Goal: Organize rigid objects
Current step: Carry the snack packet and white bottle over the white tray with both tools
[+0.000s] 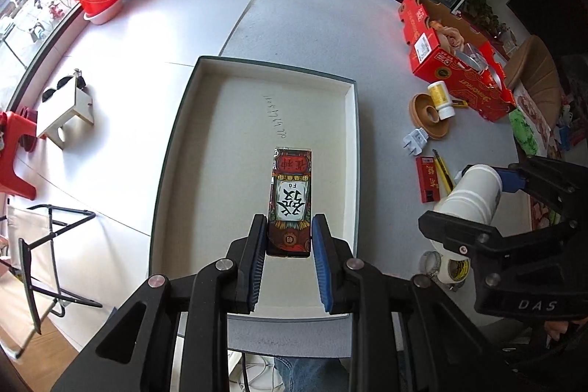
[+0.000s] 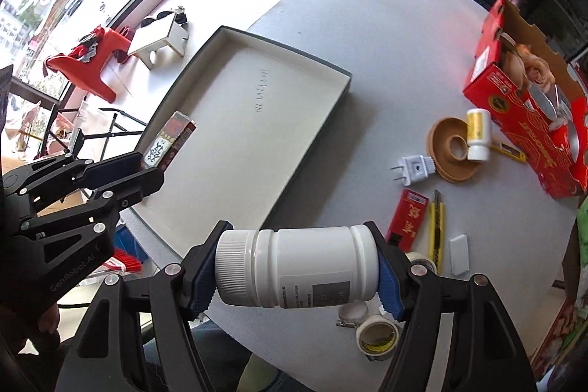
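Observation:
My left gripper [image 1: 289,226] is shut on a flat card box [image 1: 290,197] printed red and black with a large Chinese character. It holds the box just above the floor of a shallow white tray [image 1: 205,149], near its front. The right wrist view shows the box [image 2: 167,144] raised over the tray's near left corner [image 2: 176,120]. My right gripper [image 2: 296,267] is shut on a large white plastic bottle [image 2: 297,269], held sideways by cap and base above the grey table, right of the tray. The bottle also shows in the left wrist view [image 1: 468,197].
On the table right of the tray lie a white plug [image 2: 413,169], a small red box [image 2: 408,219], a yellow utility knife [image 2: 436,226], a wooden ring [image 2: 454,149] with a small yellow-labelled bottle [image 2: 477,135], tape rolls [image 2: 376,337] and a big red carton [image 2: 529,98].

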